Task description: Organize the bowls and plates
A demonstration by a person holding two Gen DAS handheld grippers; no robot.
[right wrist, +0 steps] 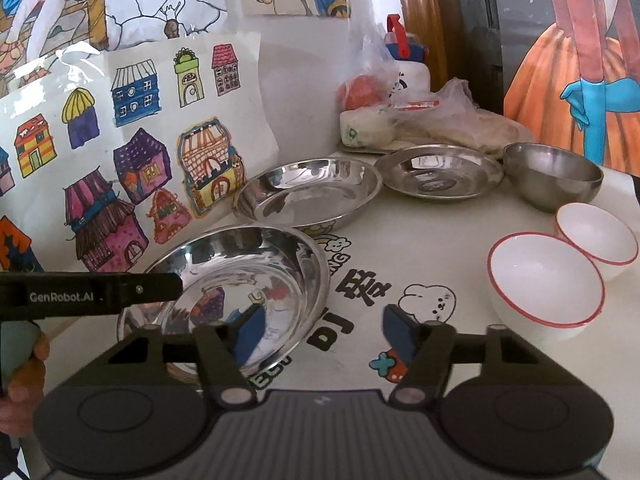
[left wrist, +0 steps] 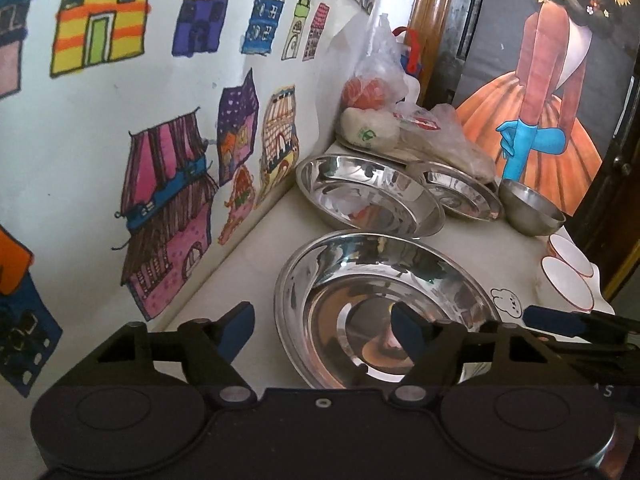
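Hovering both grippers over the near end of the table (right wrist: 432,240), you've got nothing picked up so far. Your left gripper (left wrist: 324,330) is spread wide, one blue pad outside the rim of the biggest steel plate (left wrist: 384,280) and the other over its basin, so it looks lined up to pinch that rim, but the jaws aren't touching metal that I can see. Your right gripper (right wrist: 324,330) is released too, hanging over the printed table cover just right of that same plate (right wrist: 240,280), holding nothing.

Where the dishes sit: the big plate is closest to you by the wall of kid drawings (left wrist: 168,208). Behind it is a second steel plate (right wrist: 308,192), rims nearly touching. Further right along the back there's a smaller steel plate (right wrist: 440,172), then a steel bowl (right wrist: 552,174). The two white bowls with red rims (right wrist: 546,280) sit side by side, touching, at the right edge. Bagged food on a tray (right wrist: 420,124) crowds the back corner, probably why the dishes spread forward.

My guess is the plan is nesting by size, so grabbing the largest plate first makes sense as the base, or you lift the smaller ones into it. Those steel rims are thin and slick, so bite deep on the edge. The white bowls are close to the table edge, so mind them when you swing right.
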